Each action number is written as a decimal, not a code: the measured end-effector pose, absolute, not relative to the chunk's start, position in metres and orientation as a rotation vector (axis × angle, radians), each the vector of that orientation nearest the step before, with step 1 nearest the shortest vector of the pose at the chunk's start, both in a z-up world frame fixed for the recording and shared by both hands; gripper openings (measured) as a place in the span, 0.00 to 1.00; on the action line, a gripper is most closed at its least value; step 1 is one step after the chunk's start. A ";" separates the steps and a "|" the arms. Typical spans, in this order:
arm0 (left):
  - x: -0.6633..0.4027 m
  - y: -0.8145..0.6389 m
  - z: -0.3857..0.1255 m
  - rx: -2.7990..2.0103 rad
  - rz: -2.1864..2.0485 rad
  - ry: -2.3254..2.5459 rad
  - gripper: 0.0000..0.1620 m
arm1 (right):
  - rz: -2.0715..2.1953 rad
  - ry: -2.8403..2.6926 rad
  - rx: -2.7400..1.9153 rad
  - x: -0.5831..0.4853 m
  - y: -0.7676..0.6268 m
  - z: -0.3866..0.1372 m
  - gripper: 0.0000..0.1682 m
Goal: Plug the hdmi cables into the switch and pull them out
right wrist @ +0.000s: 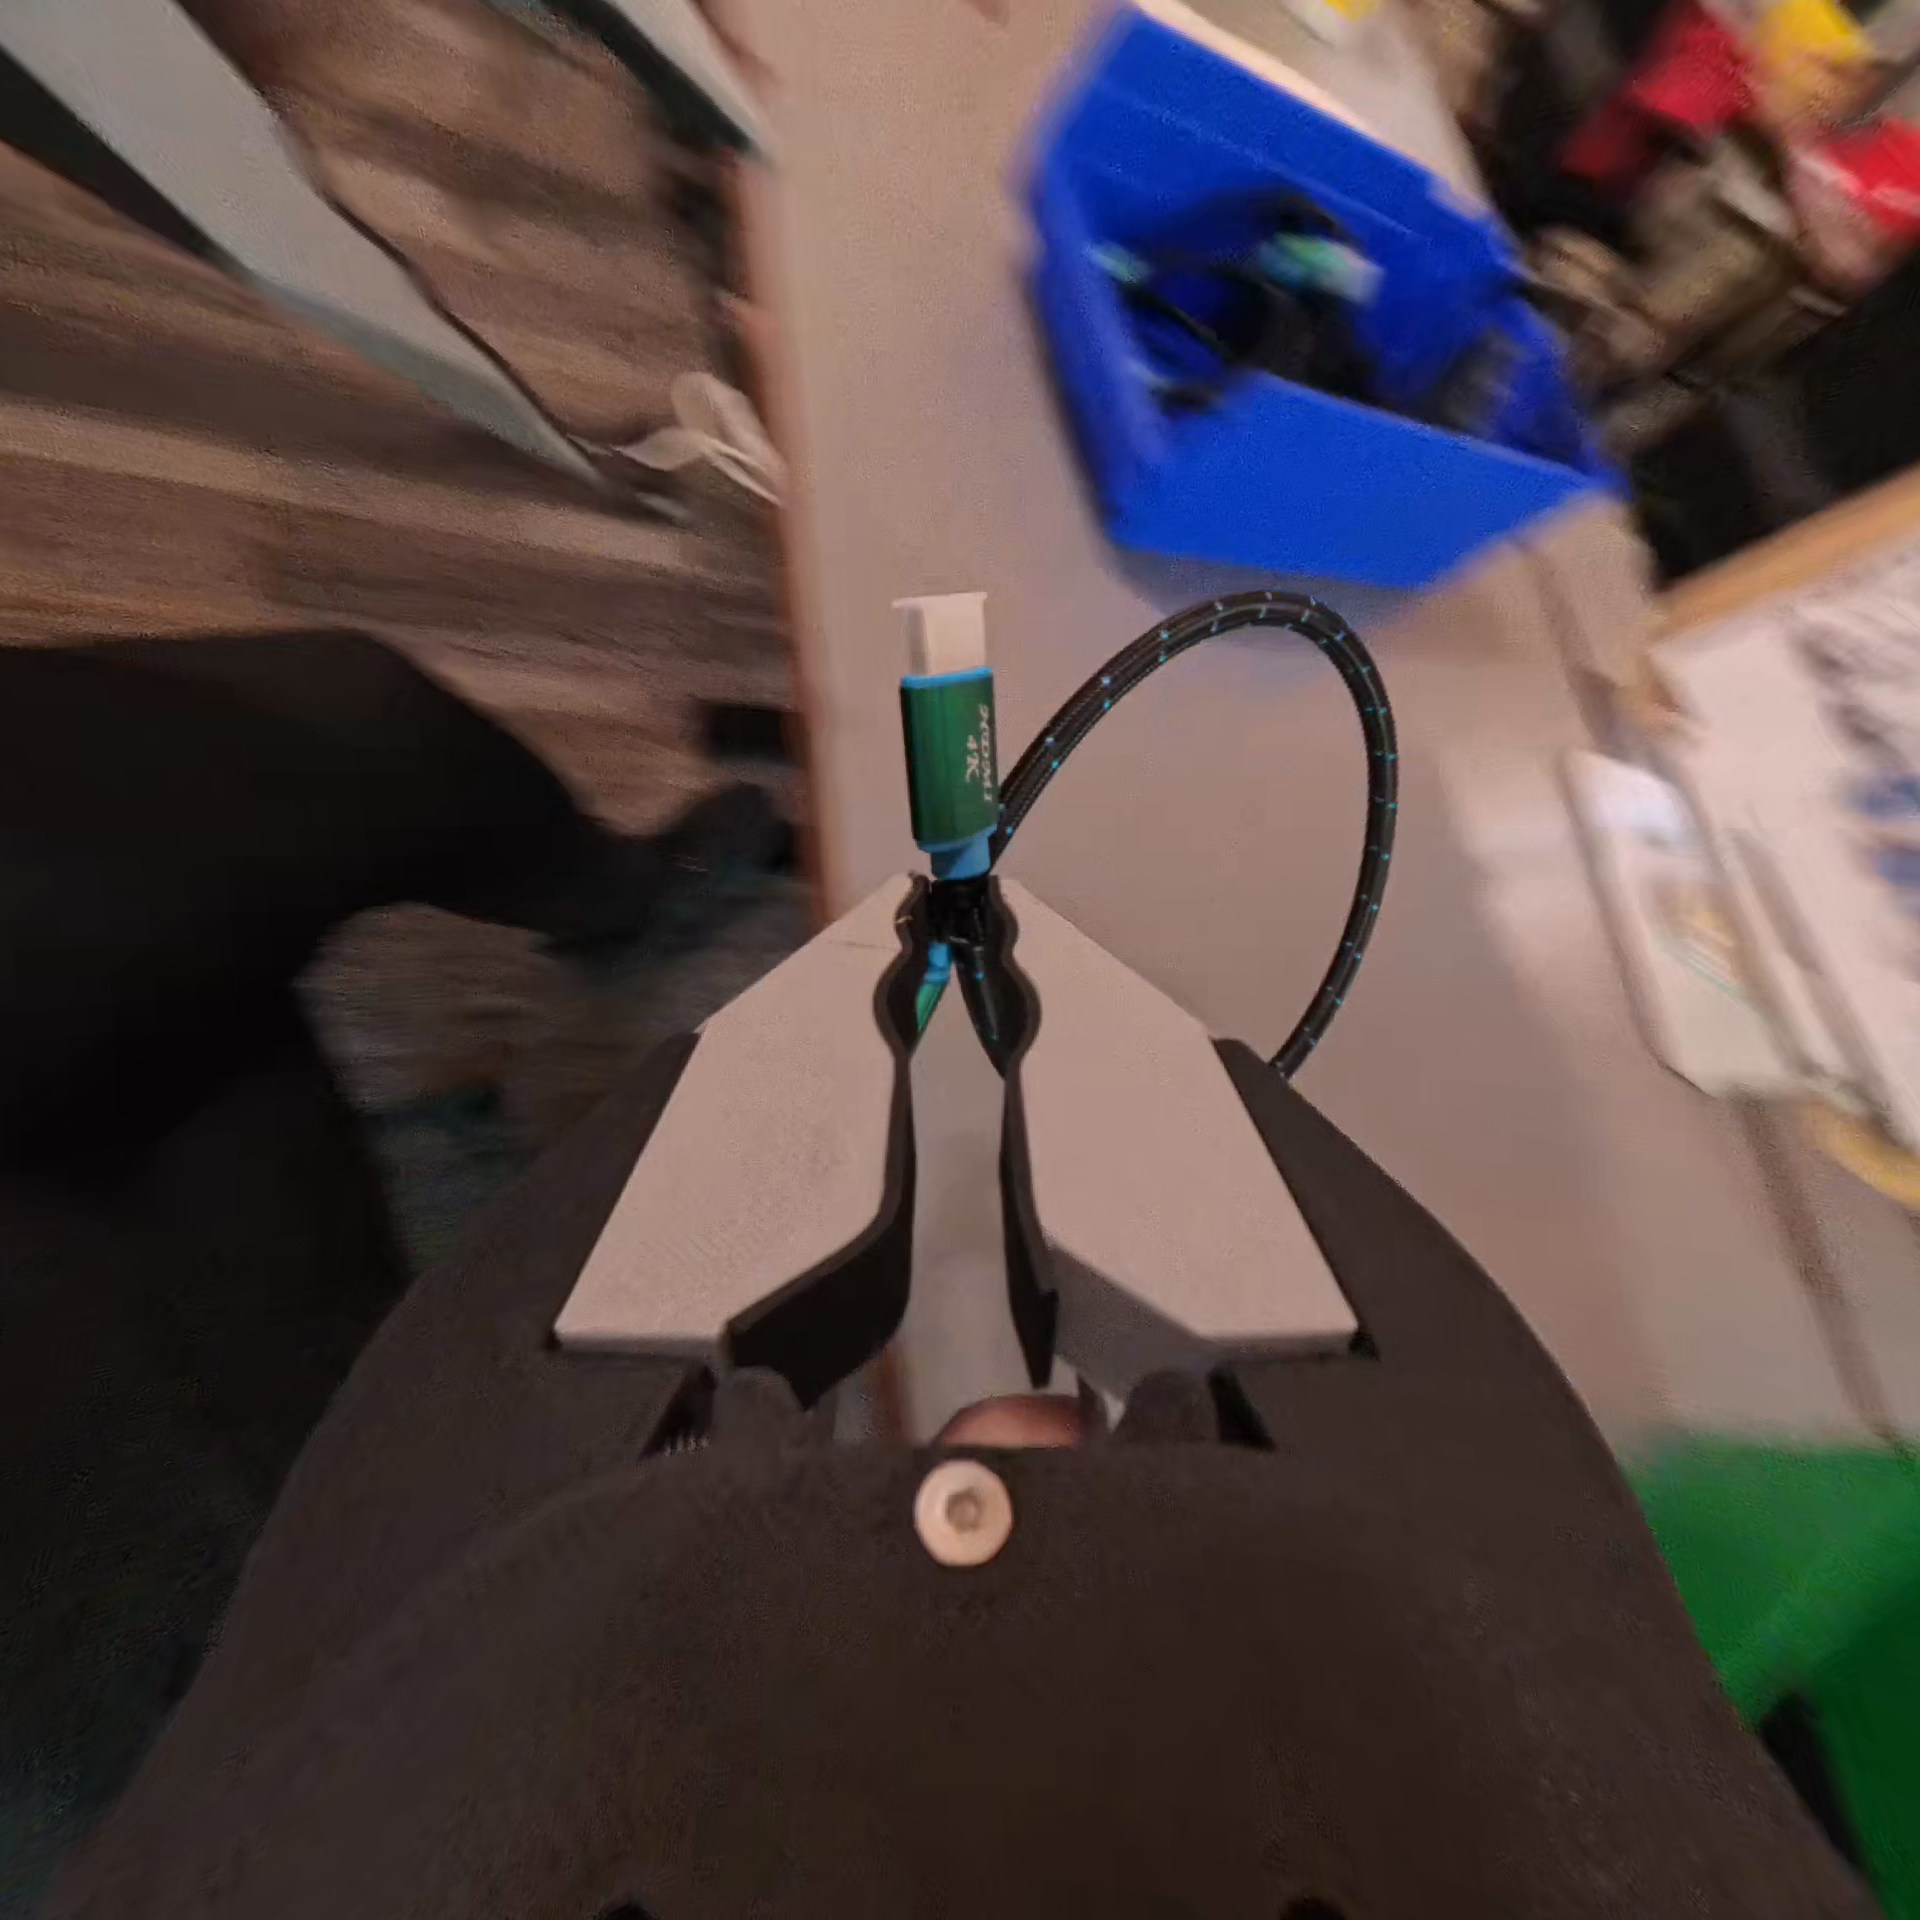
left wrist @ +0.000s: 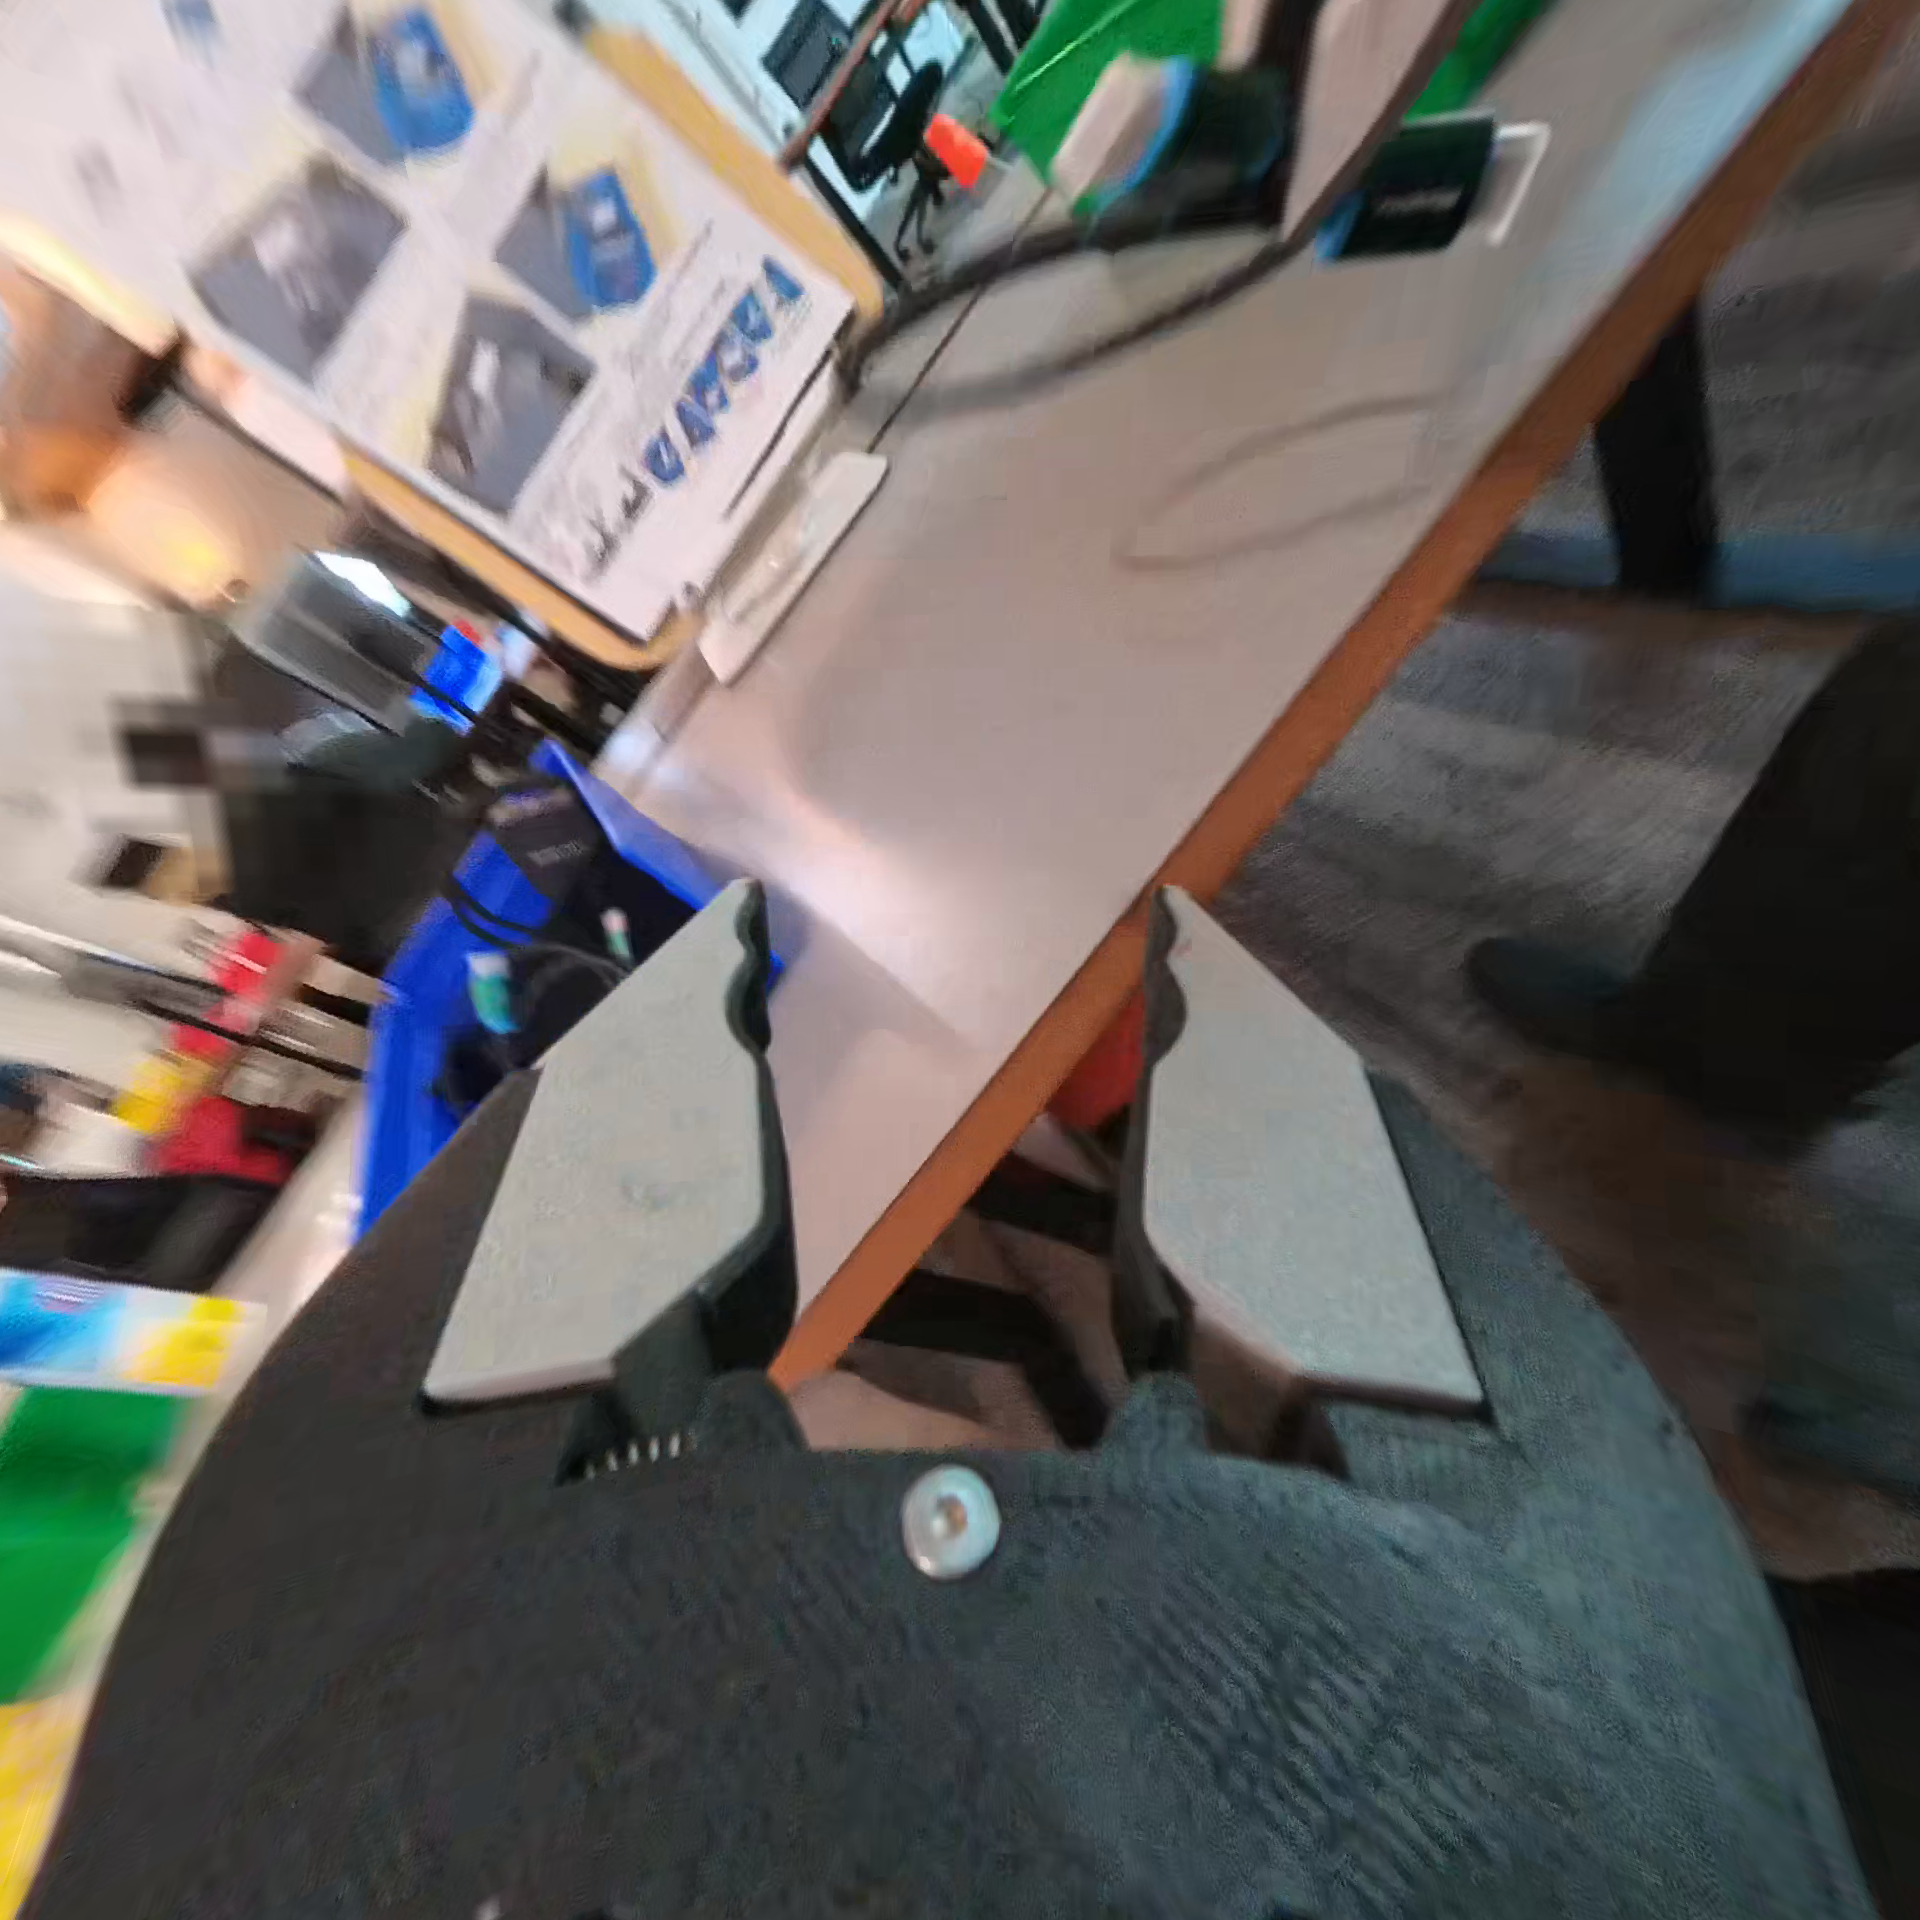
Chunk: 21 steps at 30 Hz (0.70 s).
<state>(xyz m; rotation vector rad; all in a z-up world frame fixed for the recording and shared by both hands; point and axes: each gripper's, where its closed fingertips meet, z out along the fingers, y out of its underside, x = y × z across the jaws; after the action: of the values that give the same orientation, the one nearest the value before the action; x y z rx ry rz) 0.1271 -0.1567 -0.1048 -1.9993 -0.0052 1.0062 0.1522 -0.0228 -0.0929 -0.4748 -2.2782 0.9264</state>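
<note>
Nearest to the camera in the right wrist view we see our right gripper (right wrist: 956, 894), and its jaws are clamped on the hdmi cable (right wrist: 1371, 748) just behind the plug. The green plug (right wrist: 948, 764) stands out past the fingertips, with its long axis in line with the jaws, pointing straight forward. A pale cap (right wrist: 940, 634) seems to cover the metal end. The braided black cord bends in a loop to the right side and comes back beside the gripper body.

Our left gripper (left wrist: 961, 935) has its jaws apart and holds nothing. It hangs over the front edge of the bench (left wrist: 1039, 623), tilted. A blue bin (right wrist: 1299, 488) with more cables inside stands on the bench ahead, well apart from the plug.

We cannot find the switch for sure in either view, because both views are blurred. We judge that plugging in has not begun. The right hand carries the plug, so it is the nearer one for the insertion. The coming move depends on turning the plug axis toward the port, and the cap probably must come off first.
</note>
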 end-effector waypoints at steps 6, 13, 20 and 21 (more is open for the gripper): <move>-0.012 -0.186 -0.111 -1.926 0.835 -0.344 0.40 | 0.441 -2.369 -0.940 0.048 0.092 -0.180 0.06; -0.152 -0.171 -0.052 -1.930 0.961 -0.341 0.39 | 0.401 -2.203 -1.055 -0.027 0.140 -0.183 0.23; -0.261 -0.133 -0.077 -2.281 0.847 -0.180 0.30 | 0.891 -2.144 -0.941 -0.053 0.106 -0.134 0.21; -0.272 -0.130 -0.081 -2.324 0.804 -0.145 0.29 | 0.930 -2.152 -0.930 -0.050 0.105 -0.137 0.21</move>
<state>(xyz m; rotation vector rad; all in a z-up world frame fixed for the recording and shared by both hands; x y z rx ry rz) -0.2723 -0.1295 -0.0809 -2.3238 -0.1451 0.8040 -0.0505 0.1048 -0.1368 -0.9302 -2.1517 0.9297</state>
